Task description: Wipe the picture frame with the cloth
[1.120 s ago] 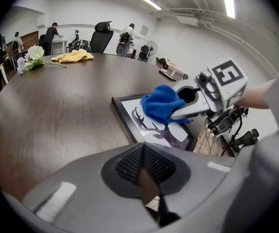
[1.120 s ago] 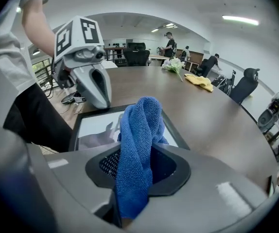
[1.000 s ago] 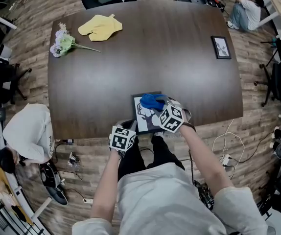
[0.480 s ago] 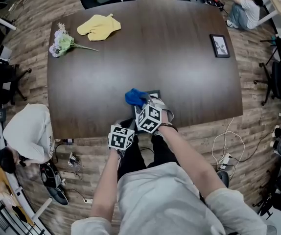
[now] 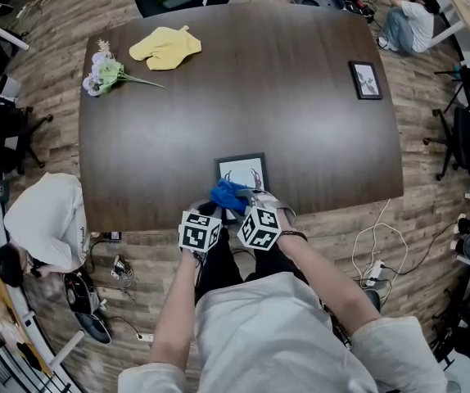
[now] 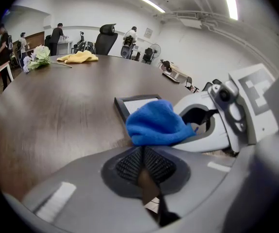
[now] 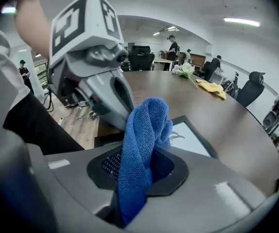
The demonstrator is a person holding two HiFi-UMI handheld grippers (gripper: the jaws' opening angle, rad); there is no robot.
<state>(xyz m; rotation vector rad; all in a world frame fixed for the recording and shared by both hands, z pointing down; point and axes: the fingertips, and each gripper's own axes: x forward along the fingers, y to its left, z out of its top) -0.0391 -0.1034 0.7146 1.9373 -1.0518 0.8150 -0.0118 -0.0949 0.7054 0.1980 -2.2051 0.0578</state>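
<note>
A black picture frame with a white print lies flat near the table's front edge. My right gripper is shut on a blue cloth, which rests over the frame's near left corner. In the right gripper view the cloth stands up out of the jaws, with the frame just beyond. My left gripper sits at the table edge beside the cloth; its jaws are shut, with nothing visible between them. In the left gripper view the cloth hides the near end of the frame.
On the dark wooden table, a yellow cloth and a bunch of flowers lie at the far left. A second small frame lies at the far right. One person sits on the floor at the left, another at the top right. Office chairs stand around.
The right gripper carried the blue cloth from the frame's top to its left side, then back to the near left corner. The left gripper stayed at the table edge.
</note>
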